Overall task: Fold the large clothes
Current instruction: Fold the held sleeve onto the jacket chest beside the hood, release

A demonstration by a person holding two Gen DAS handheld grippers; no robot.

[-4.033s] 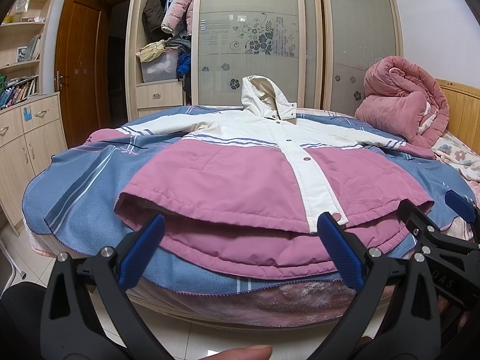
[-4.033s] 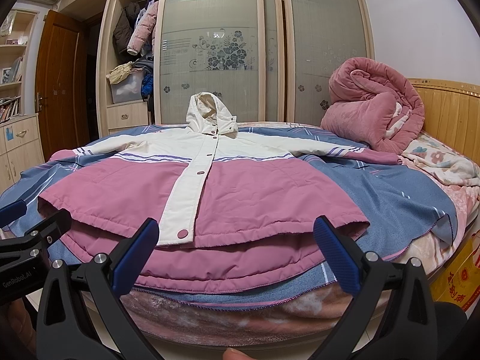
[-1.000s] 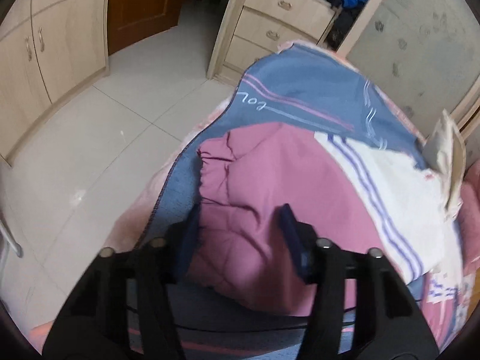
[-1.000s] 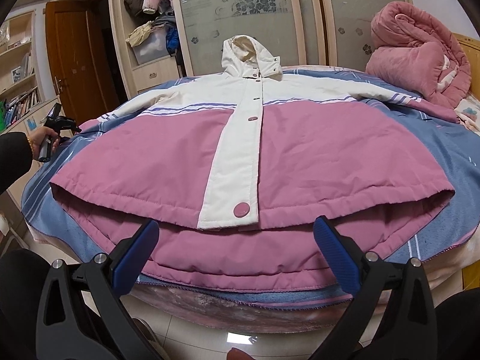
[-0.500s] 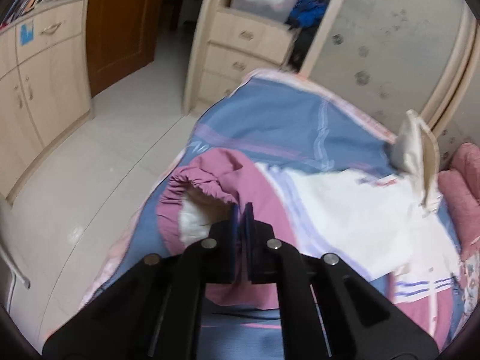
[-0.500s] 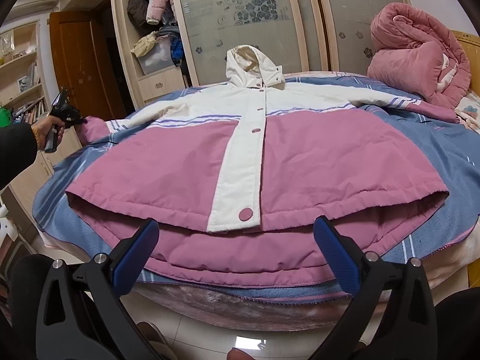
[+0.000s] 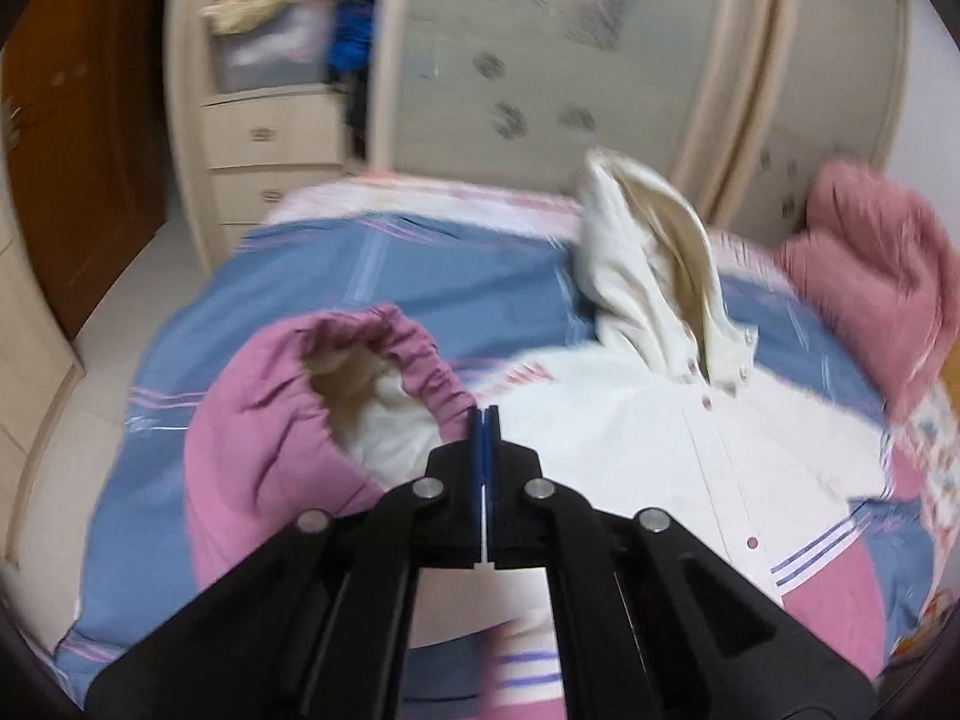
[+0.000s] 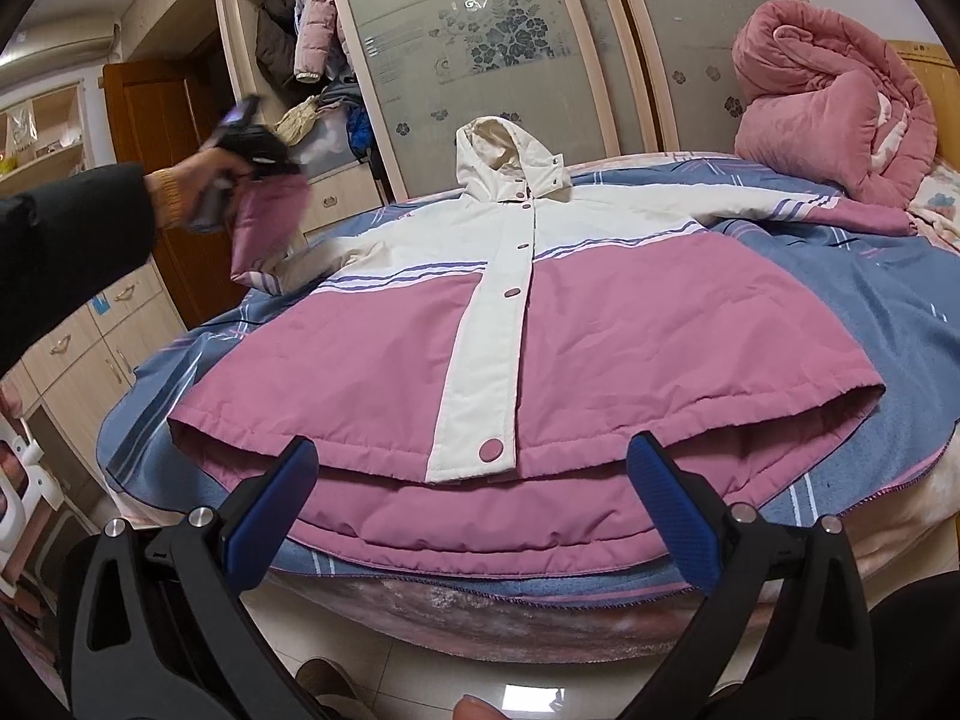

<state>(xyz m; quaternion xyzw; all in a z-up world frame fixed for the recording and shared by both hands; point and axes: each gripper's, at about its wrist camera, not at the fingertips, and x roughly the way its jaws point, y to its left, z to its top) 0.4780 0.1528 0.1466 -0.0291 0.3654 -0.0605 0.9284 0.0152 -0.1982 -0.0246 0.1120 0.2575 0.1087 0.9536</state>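
Note:
A pink and white hooded jacket (image 8: 420, 348) lies spread face up on the bed, hood (image 8: 504, 162) at the far end. My left gripper (image 7: 483, 420) is shut on the pink elastic cuff (image 7: 384, 348) of one sleeve and holds it raised over the blue sheet. In the right wrist view that sleeve (image 8: 264, 228) hangs lifted from the left gripper (image 8: 258, 147), held by a hand in a dark sleeve. My right gripper (image 8: 474, 498) stands open in front of the jacket's hem (image 8: 540, 450), with nothing between its fingers.
A blue striped sheet (image 8: 870, 300) covers the bed. A rolled pink quilt (image 8: 828, 102) sits at the far right by the wooden headboard. A wardrobe with glass sliding doors (image 8: 492, 42) stands behind the bed. Drawers and a brown door (image 8: 162, 138) are at the left.
My left gripper closed on the sleeve cuff, then lifted it and carried it in over the bed toward the jacket body. The right gripper stayed open at the hem.

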